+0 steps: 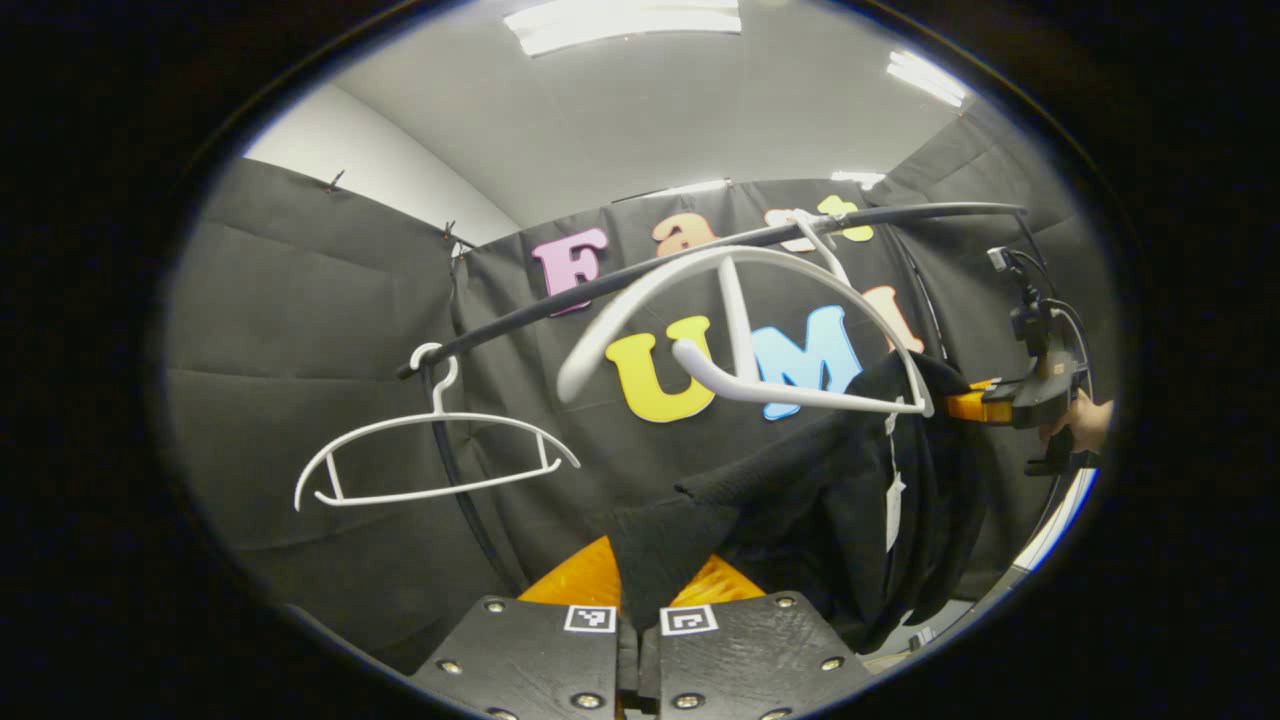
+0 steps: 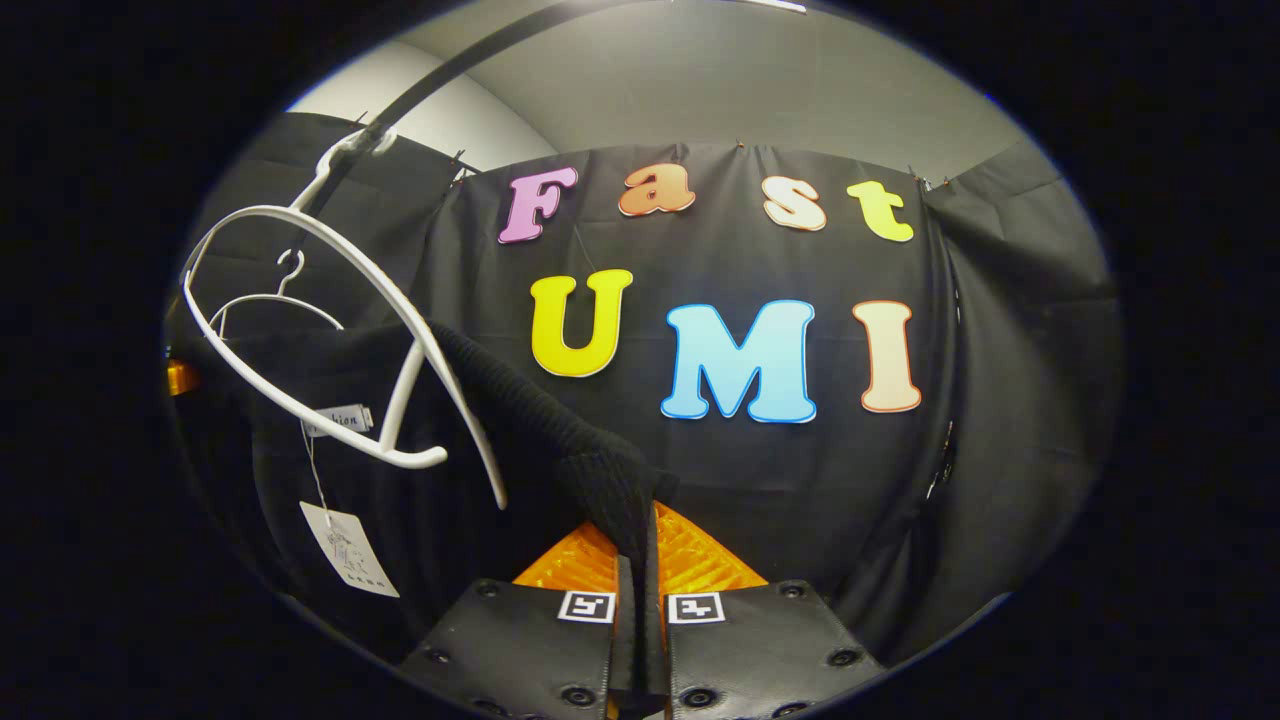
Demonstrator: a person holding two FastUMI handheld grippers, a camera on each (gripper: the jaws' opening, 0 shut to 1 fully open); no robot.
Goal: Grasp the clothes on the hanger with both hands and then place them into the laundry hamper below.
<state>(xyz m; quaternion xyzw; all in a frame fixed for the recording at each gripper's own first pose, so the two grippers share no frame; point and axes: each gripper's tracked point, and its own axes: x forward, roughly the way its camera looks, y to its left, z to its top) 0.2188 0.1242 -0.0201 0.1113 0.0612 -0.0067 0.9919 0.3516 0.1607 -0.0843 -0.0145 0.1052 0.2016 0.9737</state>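
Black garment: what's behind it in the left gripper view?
Behind the black garment hangs the booth's cloth wall; the right gripper pokes out beyond its edge. Whatever lies lower behind the fabric is covered.

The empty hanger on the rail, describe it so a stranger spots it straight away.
Follow the dark rail across the booth. Two white hangers hang from it. The empty hanger hangs level and apart, while the tilted hanger has the black garment slipping off it.

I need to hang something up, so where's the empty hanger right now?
In the left gripper view the empty hanger hangs at the left on the black rail, apart from the tilted hanger with the black garment.
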